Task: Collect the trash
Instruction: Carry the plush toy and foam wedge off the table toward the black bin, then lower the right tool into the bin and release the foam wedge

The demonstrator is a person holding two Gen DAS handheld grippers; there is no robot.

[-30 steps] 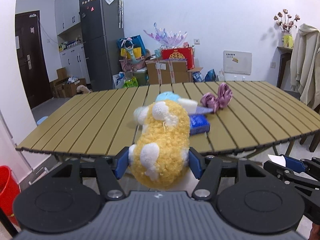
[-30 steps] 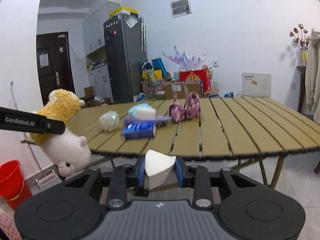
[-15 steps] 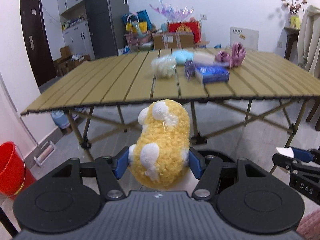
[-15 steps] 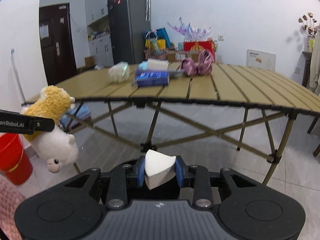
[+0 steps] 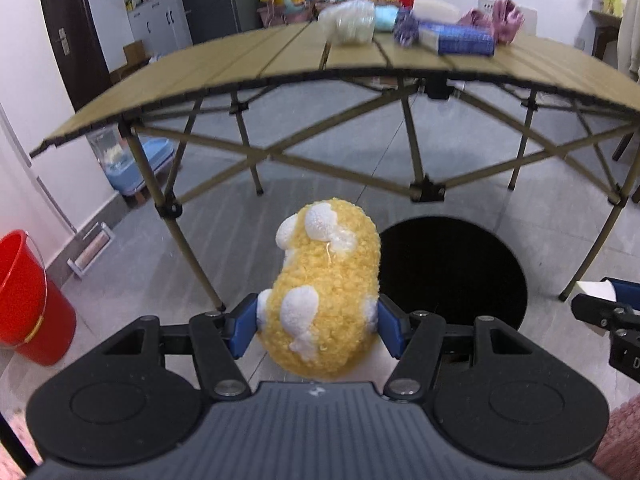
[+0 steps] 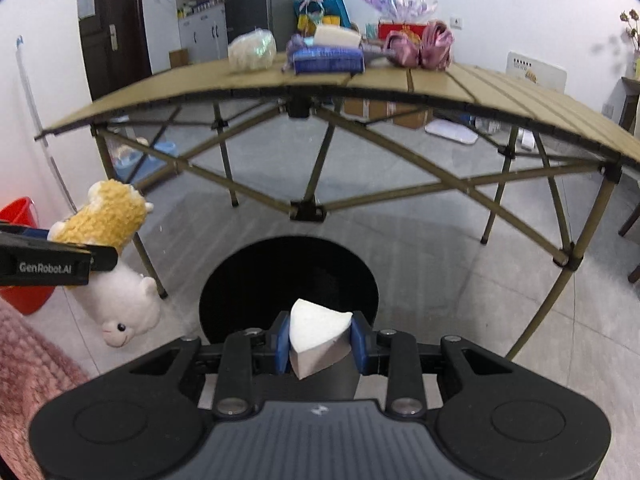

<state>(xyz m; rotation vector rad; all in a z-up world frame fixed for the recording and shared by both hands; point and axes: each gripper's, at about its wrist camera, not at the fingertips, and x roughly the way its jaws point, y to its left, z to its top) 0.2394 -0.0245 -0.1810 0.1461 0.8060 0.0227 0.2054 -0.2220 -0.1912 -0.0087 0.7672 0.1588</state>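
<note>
My left gripper is shut on a yellow and white plush toy, held low, just left of a round black bin opening on the floor. The toy also shows in the right wrist view, hanging head down. My right gripper is shut on a folded white paper piece, right over the black bin. On the slatted table lie a clear plastic wad, a blue packet and a pink bow.
A red bucket stands on the floor at the left wall. The table's folding legs cross just behind the bin. A blue tub sits under the table's left end. Boxes and a fridge stand along the far wall.
Both grippers have dropped from table height to below the table edge. The black bin has come into view under them. Both still hold the same things.
</note>
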